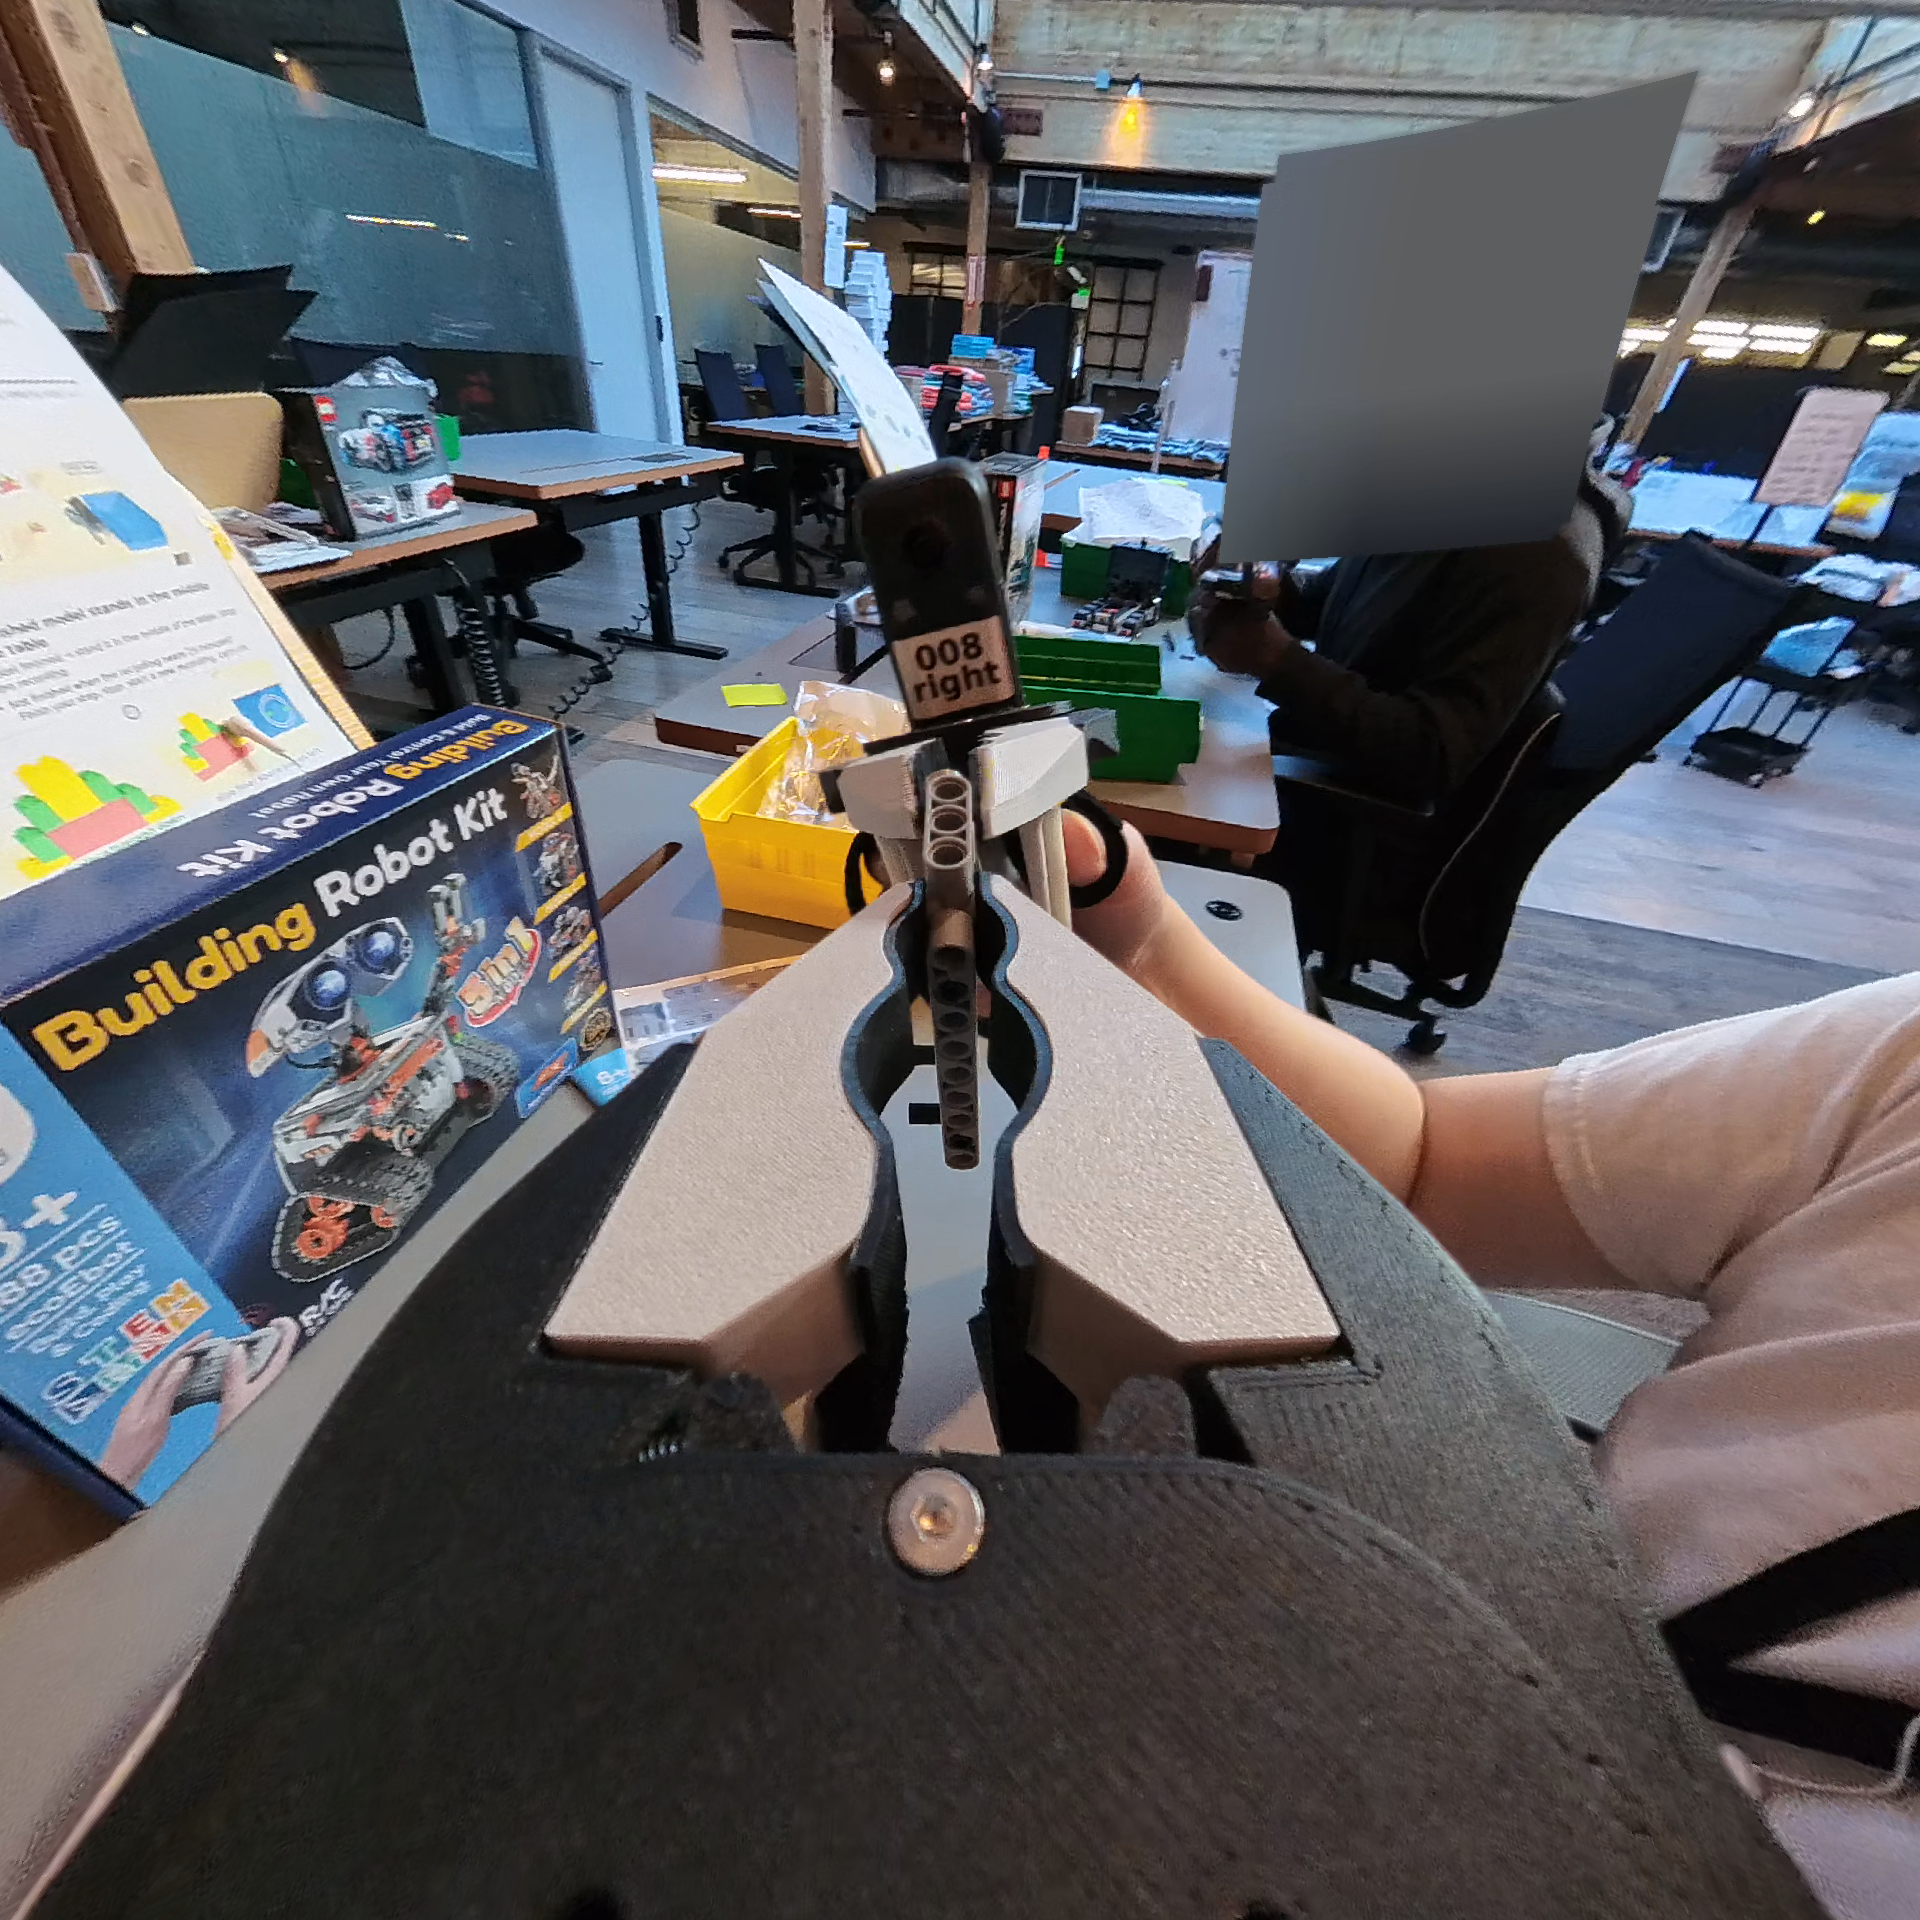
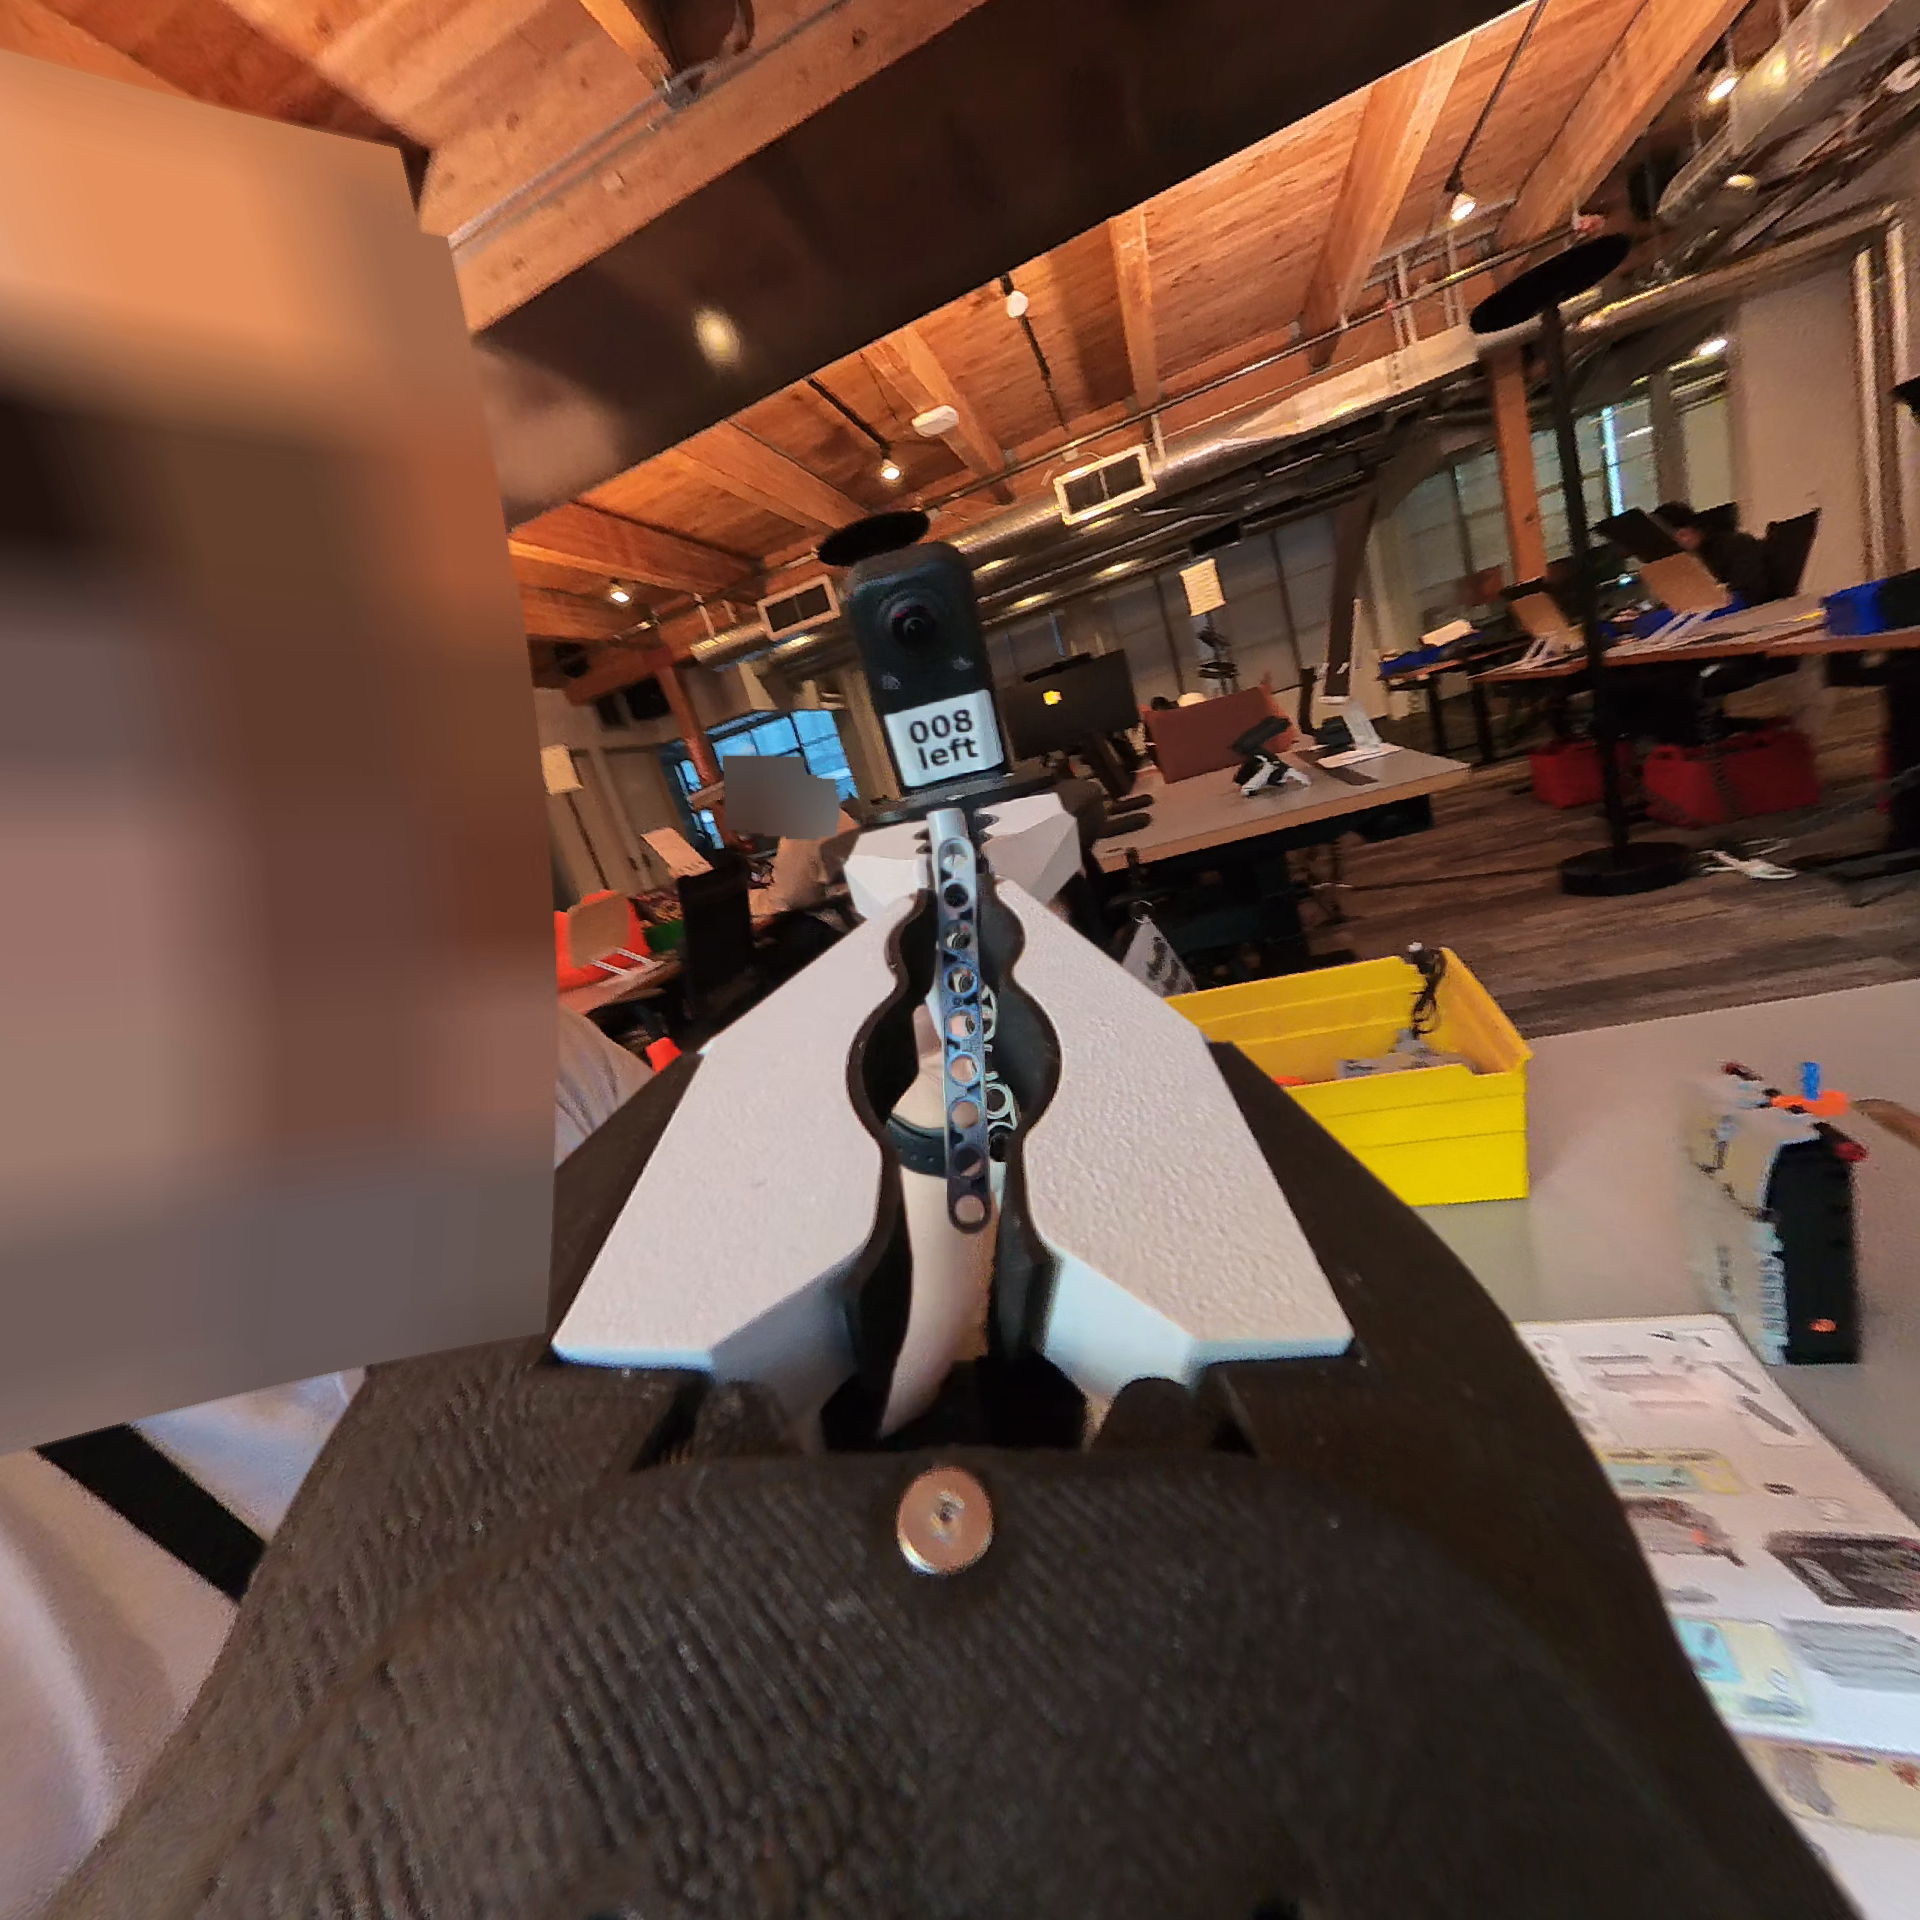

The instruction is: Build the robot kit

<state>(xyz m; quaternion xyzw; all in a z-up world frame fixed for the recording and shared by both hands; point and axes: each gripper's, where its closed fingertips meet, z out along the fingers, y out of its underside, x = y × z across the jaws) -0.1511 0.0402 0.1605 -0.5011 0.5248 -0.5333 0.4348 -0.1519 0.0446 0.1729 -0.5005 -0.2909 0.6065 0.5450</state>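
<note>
My left gripper [image 1: 951, 906] is shut on a dark grey holed beam [image 1: 956, 1039], which stands on end between its fingertips. A light grey holed beam [image 1: 948, 821] carries on from it into the right gripper [image 1: 971, 790], which faces mine tip to tip and is held by a hand [image 1: 1122, 894]. In the right wrist view my right gripper [image 2: 956, 896] is shut on the holed beam [image 2: 964, 1081]. The beam's far end reaches the left gripper [image 2: 961, 847] opposite. I cannot tell how the two beams join. Both grippers are raised above the table.
A robot kit box [image 1: 301, 1039] and a propped instruction sheet [image 1: 104, 623] stand at the left. A yellow bin [image 2: 1382, 1049] sits on the grey table. A part-built model [image 2: 1787, 1226] and an open booklet [image 2: 1714, 1507] lie at the right. A person [image 1: 1351, 665] sits at the desk behind. Both grippers' tips are close together, under 4 cm apart. The part-built model [image 2: 1787, 1226] is about equally far from each gripper, around 40 cm.
</note>
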